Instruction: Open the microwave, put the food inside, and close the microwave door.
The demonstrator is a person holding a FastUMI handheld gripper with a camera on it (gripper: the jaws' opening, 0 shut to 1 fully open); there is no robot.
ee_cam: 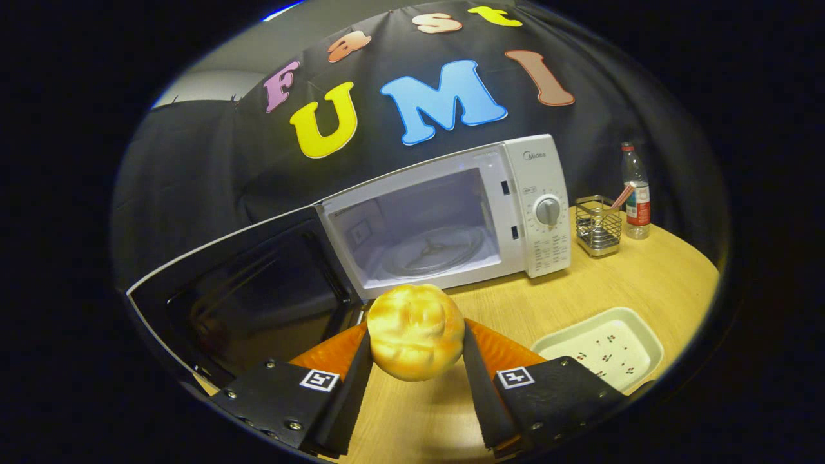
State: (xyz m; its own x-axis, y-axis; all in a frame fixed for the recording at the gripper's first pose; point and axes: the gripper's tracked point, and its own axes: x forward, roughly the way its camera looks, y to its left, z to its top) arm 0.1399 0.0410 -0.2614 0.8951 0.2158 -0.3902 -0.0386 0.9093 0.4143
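Observation:
A round golden bread bun point(416, 332) is clamped between my two fingers, with the gripper point(417, 341) shut on it and held above the wooden table point(580, 296). Just beyond the bun stands the white microwave point(535, 193). Its dark door point(251, 296) is swung wide to the left. The lit cavity point(419, 225) shows a glass turntable point(432, 248) with nothing on it. The bun hangs in front of the cavity's lower sill, slightly left of its middle.
A white rectangular dish point(606, 348) with small printed cherries lies on the table right of my fingers. Right of the microwave stand a wire-mesh holder point(598, 225) and a plastic bottle point(636, 193). The open door occupies the space at the left.

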